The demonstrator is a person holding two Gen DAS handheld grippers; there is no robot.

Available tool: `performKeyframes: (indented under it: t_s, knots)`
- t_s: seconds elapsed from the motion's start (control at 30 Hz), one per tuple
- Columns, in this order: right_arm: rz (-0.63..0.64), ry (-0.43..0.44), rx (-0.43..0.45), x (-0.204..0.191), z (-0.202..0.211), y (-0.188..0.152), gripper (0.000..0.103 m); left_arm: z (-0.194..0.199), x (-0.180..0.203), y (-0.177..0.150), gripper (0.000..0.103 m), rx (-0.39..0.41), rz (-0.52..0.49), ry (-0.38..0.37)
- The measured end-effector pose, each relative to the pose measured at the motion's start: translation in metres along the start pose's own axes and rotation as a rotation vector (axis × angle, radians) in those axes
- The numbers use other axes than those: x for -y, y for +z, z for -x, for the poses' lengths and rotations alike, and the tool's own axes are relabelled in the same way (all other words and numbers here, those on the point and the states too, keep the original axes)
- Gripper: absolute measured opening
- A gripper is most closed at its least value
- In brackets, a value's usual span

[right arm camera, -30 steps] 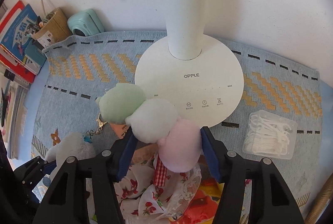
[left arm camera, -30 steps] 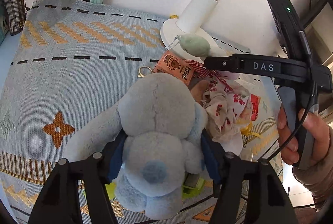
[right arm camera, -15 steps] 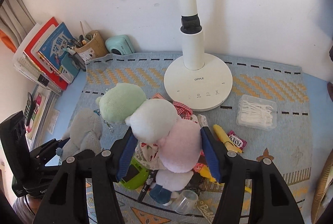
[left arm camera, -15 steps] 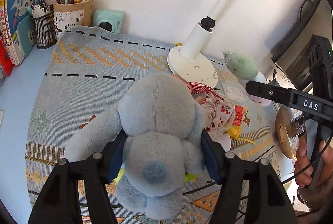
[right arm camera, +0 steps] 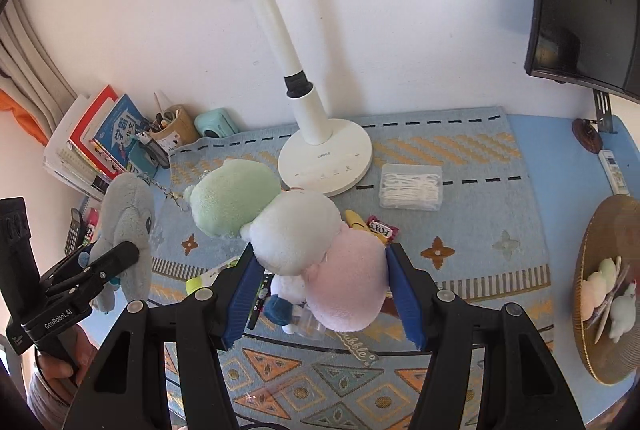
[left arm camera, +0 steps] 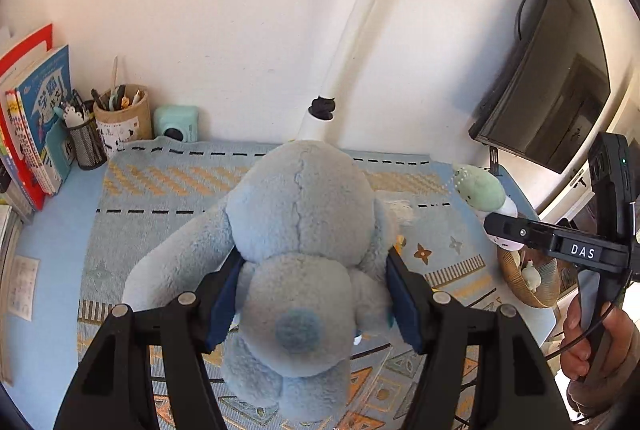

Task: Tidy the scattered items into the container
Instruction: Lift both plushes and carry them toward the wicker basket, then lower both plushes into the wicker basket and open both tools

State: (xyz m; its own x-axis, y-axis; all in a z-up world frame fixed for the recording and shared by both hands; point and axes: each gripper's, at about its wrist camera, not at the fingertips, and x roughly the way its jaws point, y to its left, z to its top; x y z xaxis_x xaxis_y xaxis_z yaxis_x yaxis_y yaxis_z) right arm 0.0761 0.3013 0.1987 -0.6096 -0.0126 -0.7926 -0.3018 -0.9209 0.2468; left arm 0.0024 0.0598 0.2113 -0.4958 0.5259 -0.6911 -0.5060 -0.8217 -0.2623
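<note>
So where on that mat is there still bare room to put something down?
Bare mat lies between the floss-pick box and the woven basket, also left of the lamp base. The middle is crowded: candy, small clutter under the held plush string.

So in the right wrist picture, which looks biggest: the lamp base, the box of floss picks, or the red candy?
1. Lamp base, plainly the largest.
2. Box of floss picks.
3. Red candy, smallest.
All three sit on the mat at similar distance, so the order seems fair.
</note>
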Motion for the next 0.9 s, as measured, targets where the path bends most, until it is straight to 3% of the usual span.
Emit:
performKeyframes:
  t_s: [0.2,0.5,0.9]
  knots:
    - [-0.081,-0.076,0.075,0.069,0.044,0.0,0.062,-0.001,0.079,0.023,0.063,0.038,-0.106,-0.082]
    - [-0.22,-0.146,0.109,0.17,0.085,-0.016,0.062,-0.049,0.209,0.046,0.063,0.01,-0.24,-0.234]
    - [-0.411,-0.256,0.107,0.301,0.123,-0.048,0.062,-0.111,0.37,0.038,0.063,-0.038,-0.433,-0.407]
